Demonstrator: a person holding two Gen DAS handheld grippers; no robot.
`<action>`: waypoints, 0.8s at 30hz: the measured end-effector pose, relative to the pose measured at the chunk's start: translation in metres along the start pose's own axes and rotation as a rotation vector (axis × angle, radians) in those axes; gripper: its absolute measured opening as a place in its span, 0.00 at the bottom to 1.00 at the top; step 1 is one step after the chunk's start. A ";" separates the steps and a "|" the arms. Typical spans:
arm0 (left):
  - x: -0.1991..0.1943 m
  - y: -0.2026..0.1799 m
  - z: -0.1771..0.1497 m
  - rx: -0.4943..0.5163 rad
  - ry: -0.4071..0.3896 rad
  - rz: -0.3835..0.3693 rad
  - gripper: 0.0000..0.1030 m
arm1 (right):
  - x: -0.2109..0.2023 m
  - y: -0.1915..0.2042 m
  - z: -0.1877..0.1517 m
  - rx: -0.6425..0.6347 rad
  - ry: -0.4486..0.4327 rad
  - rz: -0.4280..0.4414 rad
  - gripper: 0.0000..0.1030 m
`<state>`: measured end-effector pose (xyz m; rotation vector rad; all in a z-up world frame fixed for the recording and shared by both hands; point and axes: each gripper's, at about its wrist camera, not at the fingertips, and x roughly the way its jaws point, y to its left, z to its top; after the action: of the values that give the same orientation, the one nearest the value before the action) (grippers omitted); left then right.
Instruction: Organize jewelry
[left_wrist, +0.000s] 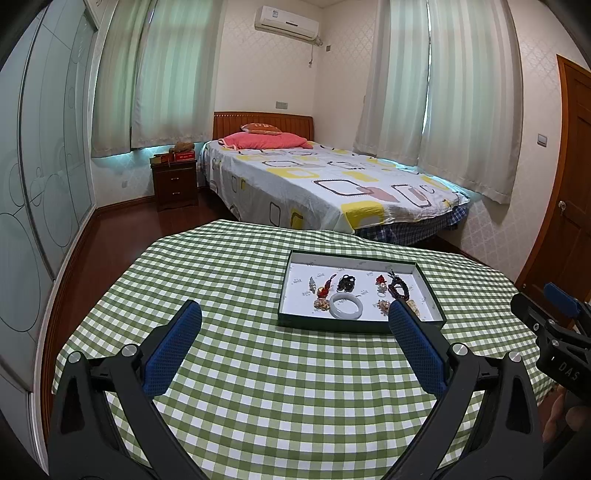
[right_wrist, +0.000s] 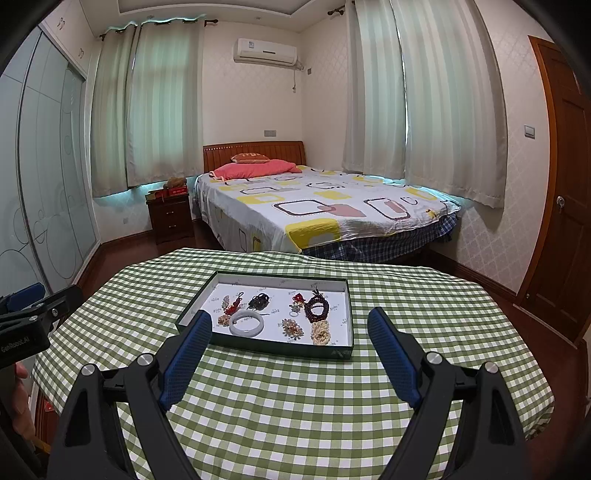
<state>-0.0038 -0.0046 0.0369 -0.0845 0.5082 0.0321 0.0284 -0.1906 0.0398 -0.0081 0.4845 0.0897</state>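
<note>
- I am looking into a home bedroom: a made bed (right_wrist: 325, 206) with a wooden headboard (right_wrist: 255, 151) and pink pillow (right_wrist: 255, 170).
- A nightstand (right_wrist: 170, 218), curtained windows (right_wrist: 162, 107), a wall air conditioner (right_wrist: 265, 51) and a sliding wardrobe (left_wrist: 40, 177) surround it.

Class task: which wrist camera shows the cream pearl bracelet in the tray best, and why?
The right wrist view. There the cream pearl bracelet lies fully exposed near the tray's front edge, below the dark red bead bracelet. In the left wrist view the left gripper's right finger covers most of it, leaving only a sliver.
</note>
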 end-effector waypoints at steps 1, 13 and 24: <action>0.000 -0.001 0.000 0.000 -0.001 -0.001 0.96 | 0.000 0.000 0.000 0.000 0.000 0.000 0.81; -0.002 -0.004 0.001 0.011 -0.011 -0.004 0.96 | 0.000 0.000 0.000 0.000 0.000 0.000 0.81; -0.002 -0.007 0.000 0.033 -0.020 -0.002 0.96 | -0.001 -0.001 -0.001 -0.001 0.004 0.002 0.81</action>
<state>-0.0052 -0.0118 0.0383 -0.0521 0.4889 0.0225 0.0277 -0.1915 0.0395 -0.0091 0.4883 0.0917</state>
